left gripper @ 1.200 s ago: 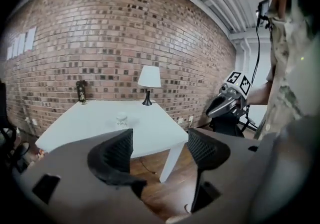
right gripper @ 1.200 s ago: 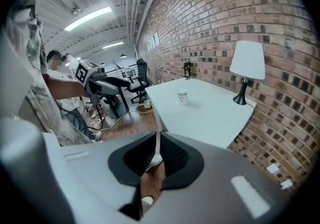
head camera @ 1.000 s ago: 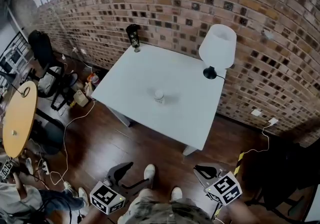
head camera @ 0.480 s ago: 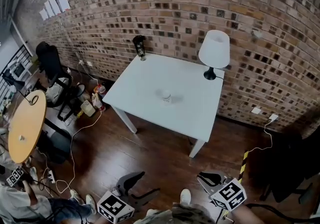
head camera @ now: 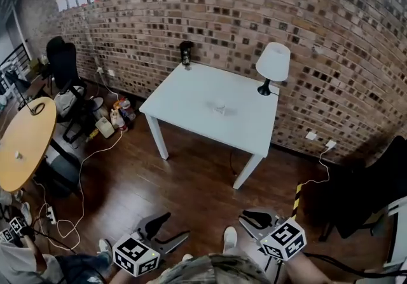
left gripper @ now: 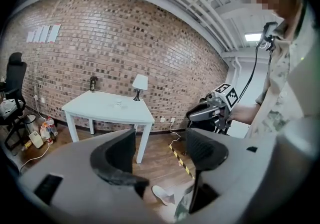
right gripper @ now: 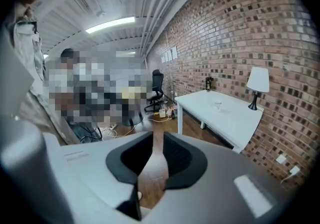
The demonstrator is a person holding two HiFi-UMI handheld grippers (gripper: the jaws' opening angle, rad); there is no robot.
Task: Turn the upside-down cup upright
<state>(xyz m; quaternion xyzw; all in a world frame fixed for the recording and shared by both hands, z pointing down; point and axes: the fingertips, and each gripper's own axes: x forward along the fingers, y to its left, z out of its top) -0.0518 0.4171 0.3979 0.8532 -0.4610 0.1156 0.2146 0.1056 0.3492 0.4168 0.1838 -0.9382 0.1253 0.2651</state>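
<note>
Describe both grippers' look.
The left gripper and right gripper match: pale grey bodies, black curved fingers, each with a cube of black-and-white square markers. The person wears camouflage-patterned clothing. The left's fingers have just been closing, with nothing between them.

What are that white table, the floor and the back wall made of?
Table: probably white-painted wood or laminate, going by its smooth matte top. Floor: dark wooden planks, with visible board seams and a slight sheen. Wall: bare brick, rough, with mortar lines showing.
</note>
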